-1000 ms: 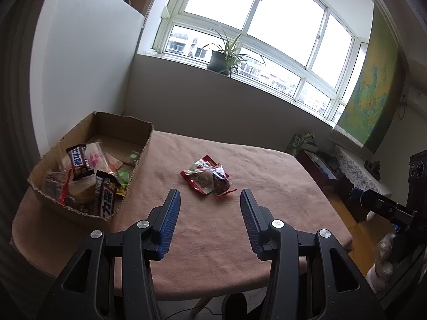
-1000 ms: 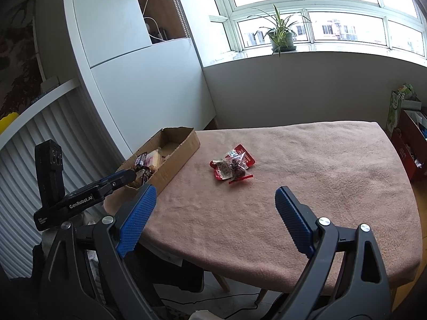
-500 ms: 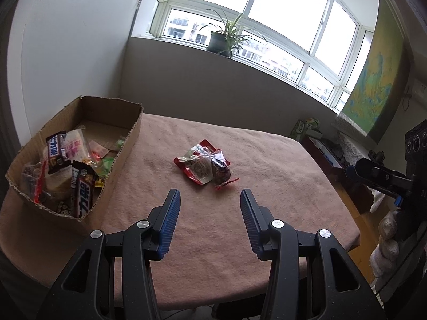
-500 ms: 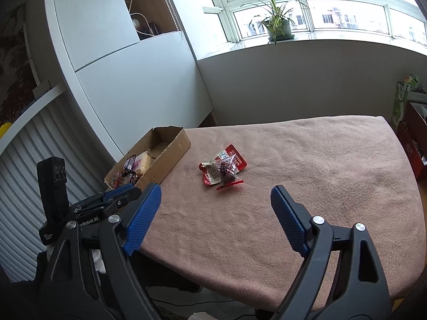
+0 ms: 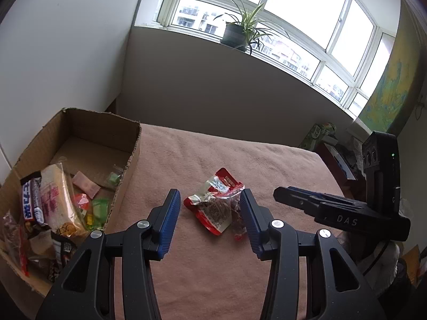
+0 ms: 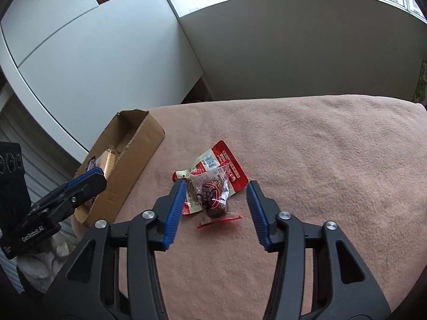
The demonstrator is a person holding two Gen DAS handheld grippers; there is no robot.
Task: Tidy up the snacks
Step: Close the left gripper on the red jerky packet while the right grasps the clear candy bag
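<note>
Two snack packets [image 6: 213, 184] lie overlapped mid-desk, beside the cardboard box [image 6: 133, 160] at the left edge. The right gripper [image 6: 214, 208], jaws just narrowing yet pinching nothing, should straddle the upper clear packet alone. The left gripper [image 5: 209, 218] hangs open.

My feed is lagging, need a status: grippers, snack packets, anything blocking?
Right gripper jaws just closing, astride the snack packets, not pinching. Left gripper open, empty. Cardboard box part full. Nothing in the way.
</note>
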